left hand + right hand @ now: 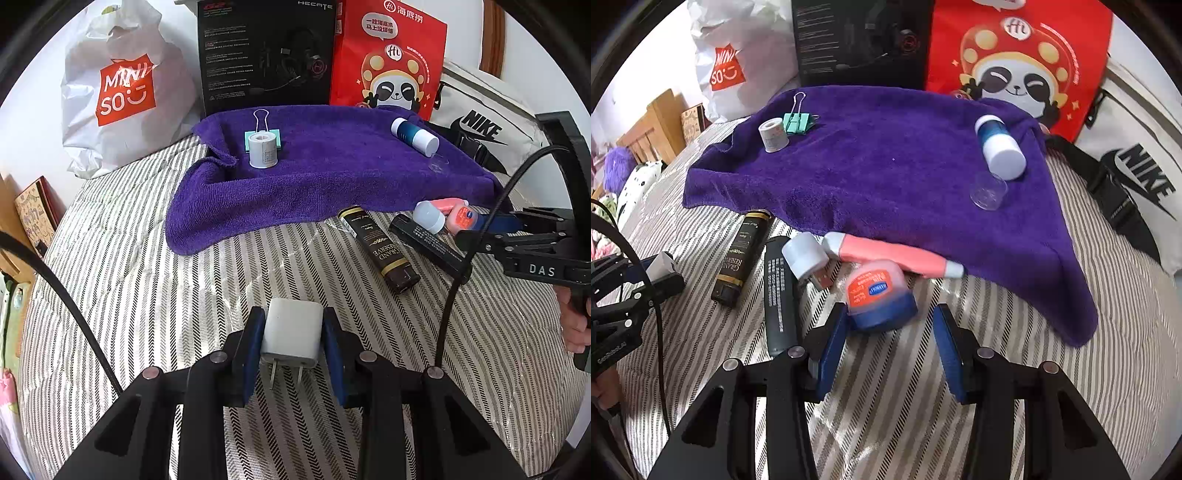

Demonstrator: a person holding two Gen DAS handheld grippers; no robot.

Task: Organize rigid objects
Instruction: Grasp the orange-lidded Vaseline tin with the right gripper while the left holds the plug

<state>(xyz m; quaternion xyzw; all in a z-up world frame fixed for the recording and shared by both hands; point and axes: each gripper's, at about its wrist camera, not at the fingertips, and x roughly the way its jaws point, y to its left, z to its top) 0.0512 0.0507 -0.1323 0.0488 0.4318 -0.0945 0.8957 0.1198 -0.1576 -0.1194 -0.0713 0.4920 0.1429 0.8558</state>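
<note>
Striped bedding [147,295] covers the bed, with a purple towel [314,177] spread across it. On the bedding, the left gripper [291,345] is clamped on a white charger [291,334]. The right gripper [890,345] stands with its jaws apart around a small jar [881,297], the left finger touching it.

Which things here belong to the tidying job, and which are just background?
Part of the job:
white plug-in charger cube, held in the left gripper
small pink Vaseline jar with blue lid, between the open right gripper jaws
purple terry towel
mint green binder clip

Just lying about:
white Miniso plastic bag
red panda paper bag
black headset box
</note>
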